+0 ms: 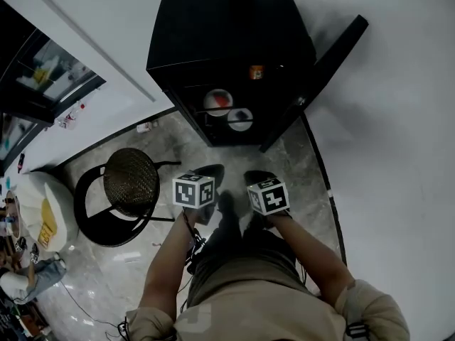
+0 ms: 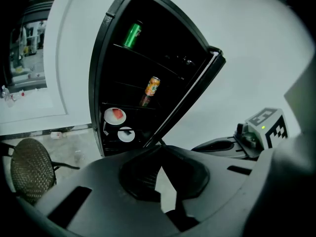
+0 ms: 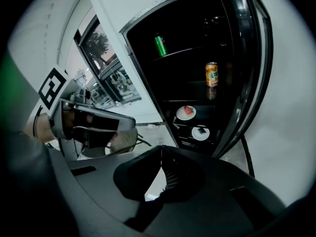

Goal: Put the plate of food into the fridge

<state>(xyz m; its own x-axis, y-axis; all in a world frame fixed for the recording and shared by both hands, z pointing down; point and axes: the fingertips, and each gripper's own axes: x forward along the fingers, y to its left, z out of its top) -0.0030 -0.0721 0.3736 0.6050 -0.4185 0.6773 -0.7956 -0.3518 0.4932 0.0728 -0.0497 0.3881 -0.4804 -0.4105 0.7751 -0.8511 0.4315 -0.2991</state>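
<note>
- The plate of food point(image 3: 186, 112), white with a red piece on it, is already inside the fridge point(image 1: 213, 27). It lies flat on a low shelf, at the left side of the compartment.
- Just below it, on the next shelf, there is a second plate point(image 3: 200, 132) with a small dark piece.
- Both plates are straight ahead of the jaws and far from them. Neither gripper is touching them.
- The left gripper point(image 2: 159, 149) has its jaws closed tip to tip, and nothing is between them.
- The right gripper point(image 3: 161, 151) is the same: jaws together and empty.
- The two grippers are side by side, close to the person's body.
- The fridge door point(image 1: 320, 77) stands open on the right side, so the right gripper is the nearer one to it. I judge that closing this door is what remains.
- Higher in the fridge, an orange can point(image 2: 152, 86) stands on a middle shelf and a green can point(image 2: 132, 35) on an upper one.
- The fridge stands on a grey marble floor point(image 1: 178, 148) against a white wall point(image 1: 398, 155).
- A round stool point(image 1: 131, 182) is on the left, and windows are further left.
</note>
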